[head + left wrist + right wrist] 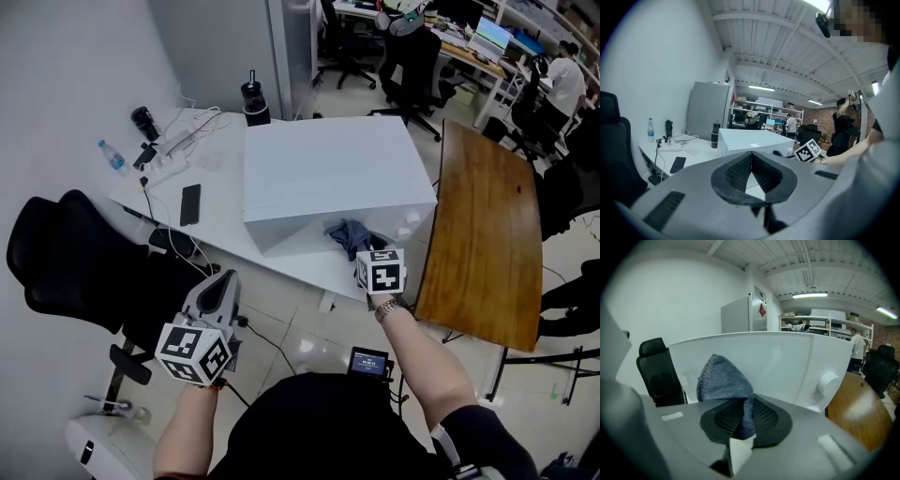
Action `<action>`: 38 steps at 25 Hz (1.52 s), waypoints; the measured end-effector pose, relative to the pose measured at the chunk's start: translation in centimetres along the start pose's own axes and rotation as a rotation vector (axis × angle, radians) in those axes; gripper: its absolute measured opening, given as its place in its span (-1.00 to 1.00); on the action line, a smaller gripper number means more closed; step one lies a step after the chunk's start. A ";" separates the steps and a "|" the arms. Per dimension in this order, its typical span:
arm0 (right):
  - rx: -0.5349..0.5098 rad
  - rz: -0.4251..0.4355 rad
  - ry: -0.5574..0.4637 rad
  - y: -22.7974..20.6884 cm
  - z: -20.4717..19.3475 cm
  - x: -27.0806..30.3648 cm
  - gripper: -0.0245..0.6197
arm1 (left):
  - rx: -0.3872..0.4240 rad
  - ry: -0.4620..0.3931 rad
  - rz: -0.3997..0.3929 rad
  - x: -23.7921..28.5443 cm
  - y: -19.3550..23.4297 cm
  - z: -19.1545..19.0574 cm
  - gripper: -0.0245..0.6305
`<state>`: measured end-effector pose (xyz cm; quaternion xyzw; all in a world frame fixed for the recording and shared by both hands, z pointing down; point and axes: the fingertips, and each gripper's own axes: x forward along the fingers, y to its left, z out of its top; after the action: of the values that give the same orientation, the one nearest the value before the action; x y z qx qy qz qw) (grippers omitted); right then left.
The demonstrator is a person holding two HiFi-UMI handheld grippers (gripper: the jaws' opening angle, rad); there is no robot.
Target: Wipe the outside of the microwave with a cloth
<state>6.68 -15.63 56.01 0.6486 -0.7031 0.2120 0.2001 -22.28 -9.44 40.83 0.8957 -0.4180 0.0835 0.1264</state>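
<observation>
The white microwave stands on the white table; it also fills the right gripper view as the white microwave front, with a round knob at its right. My right gripper is shut on a grey-blue cloth, held close against that front; the cloth shows bunched there in the head view. Low at the left, away from the table, my left gripper is shut with nothing in it, its jaws closed together and pointing towards the microwave.
On the table's left part lie a black phone, a power strip with cables, a water bottle and a black flask. A black office chair stands at the left, a wooden table at the right.
</observation>
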 end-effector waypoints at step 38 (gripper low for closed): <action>-0.016 -0.045 -0.011 -18.1 -1.7 -7.7 -0.79 | 0.010 0.032 0.021 3.7 -16.6 -1.2 -0.91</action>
<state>25.40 -9.52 53.82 0.6637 -0.6912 0.1984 0.2060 -7.22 -1.50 40.30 0.8906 -0.4247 0.1009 0.1278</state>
